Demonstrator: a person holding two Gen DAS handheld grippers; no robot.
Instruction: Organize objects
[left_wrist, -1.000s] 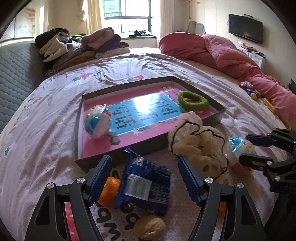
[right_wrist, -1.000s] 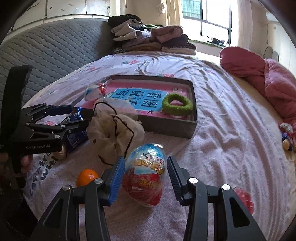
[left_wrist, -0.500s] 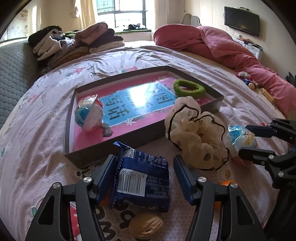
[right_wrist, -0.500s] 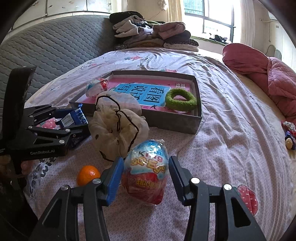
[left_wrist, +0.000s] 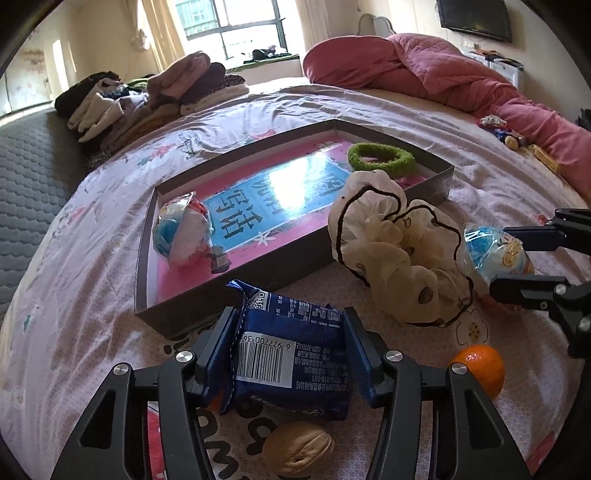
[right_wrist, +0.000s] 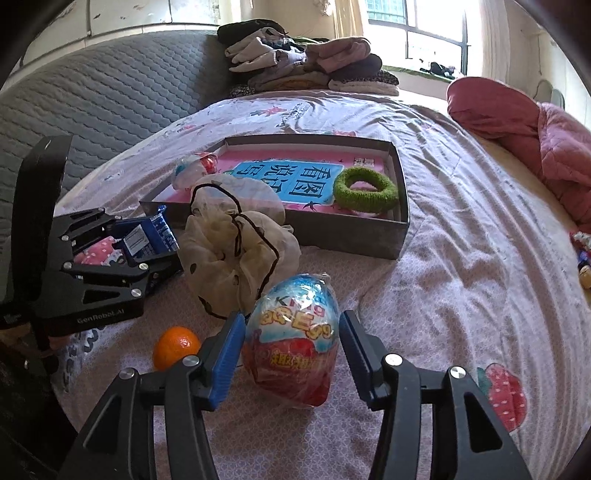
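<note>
Left gripper had its jaws just closing in on the blue snack pack, both pads pressed against its sides, right in front of the tray. Walnut sat just below it, orange off to the right, cream scrunchie leaning on the tray's near wall. Inside the tray: a wrapped egg and a green ring.

Over on the right wrist view, right gripper sat around the toy egg on the bedsheet, pads apart with a gap on each side, not squeezing it.
</note>
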